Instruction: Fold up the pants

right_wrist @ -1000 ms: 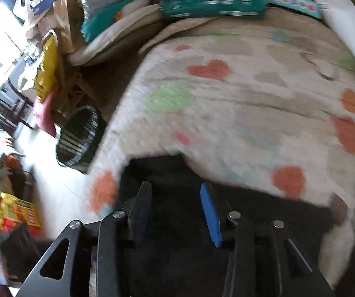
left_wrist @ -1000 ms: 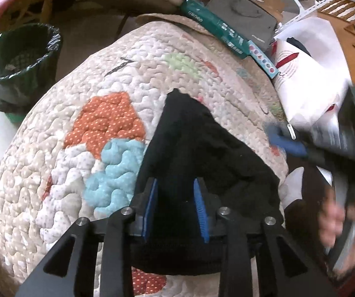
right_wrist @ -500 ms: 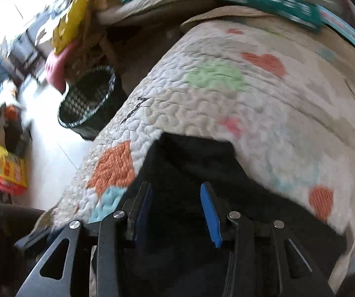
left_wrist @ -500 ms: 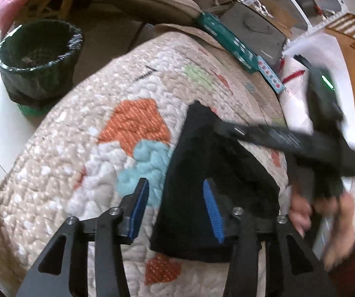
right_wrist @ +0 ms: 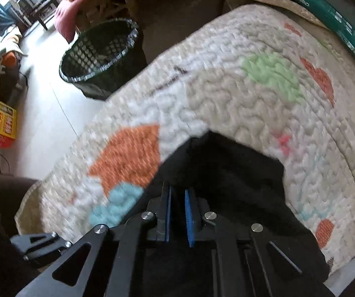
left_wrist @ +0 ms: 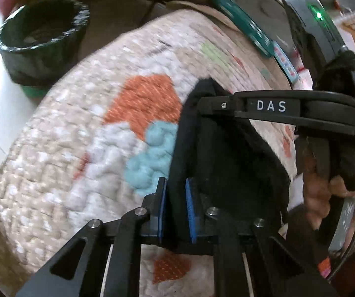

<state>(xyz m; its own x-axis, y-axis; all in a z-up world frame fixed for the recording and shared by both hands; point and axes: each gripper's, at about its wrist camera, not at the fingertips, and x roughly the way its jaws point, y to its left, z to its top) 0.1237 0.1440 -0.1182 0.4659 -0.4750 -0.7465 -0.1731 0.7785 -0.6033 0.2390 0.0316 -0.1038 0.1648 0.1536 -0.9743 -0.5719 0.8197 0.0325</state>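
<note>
- Left wrist view shows the black pants (left_wrist: 229, 153) lying in a folded heap on the quilt (left_wrist: 78, 148), near its close edge.
- Their left edge rises between the blue pads of the left gripper (left_wrist: 176, 210), whose jaws are clenched on the cloth.
- Right gripper (right_wrist: 177, 212) sits at the same garment's near end; its pads are drawn close together with black fabric between them, so it grips the pants too.
- From the left camera, that right tool reaches across the top of the garment, a hand (left_wrist: 326, 188) wrapped round its handle.
- Beyond the quilt, a black bin (right_wrist: 100, 54) stands on the pale floor (right_wrist: 46, 113).
- A green box (right_wrist: 331, 17) lies along the quilt's far edge.
</note>
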